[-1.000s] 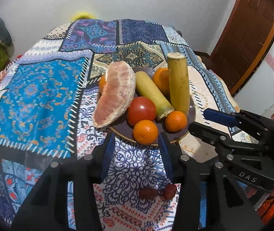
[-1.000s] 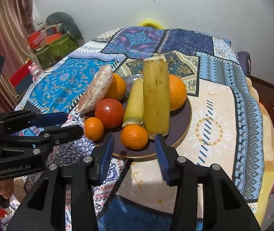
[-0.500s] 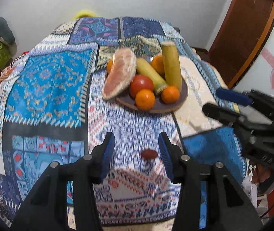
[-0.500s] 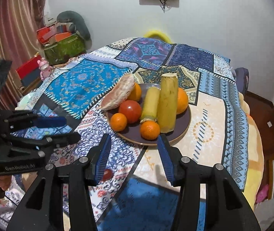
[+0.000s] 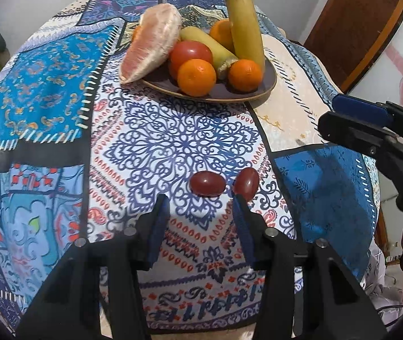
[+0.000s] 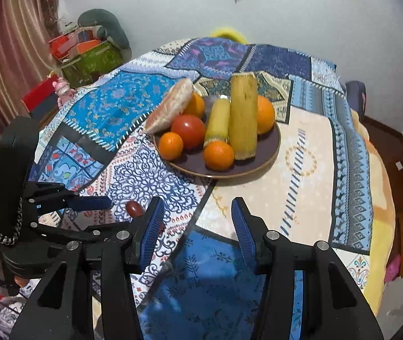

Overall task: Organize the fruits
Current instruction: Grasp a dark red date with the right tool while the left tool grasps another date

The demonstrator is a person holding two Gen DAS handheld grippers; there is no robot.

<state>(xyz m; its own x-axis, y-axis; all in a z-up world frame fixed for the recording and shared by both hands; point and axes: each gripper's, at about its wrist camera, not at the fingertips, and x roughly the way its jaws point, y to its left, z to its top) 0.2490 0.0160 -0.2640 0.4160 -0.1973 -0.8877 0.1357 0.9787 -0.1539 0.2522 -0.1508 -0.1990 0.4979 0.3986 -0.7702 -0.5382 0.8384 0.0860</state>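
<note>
Two dark red fruits (image 5: 207, 183) (image 5: 245, 184) lie side by side on the cloth (image 5: 181, 141), just ahead of the left gripper (image 5: 201, 206), whose jaws stand wide and empty. Right gripper (image 6: 197, 215) is likewise wide, holding nothing, over the cloth. Farther off, the plate (image 5: 269, 80) carries oranges (image 5: 196, 77), a tomato (image 5: 191, 53), a pomelo wedge (image 5: 151, 51) and two yellow stalks (image 5: 245, 35).

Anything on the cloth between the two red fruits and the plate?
No. In the left wrist view, only bare patterned cloth lies between the red fruits and the plate. The open left gripper is just short of them.
</note>
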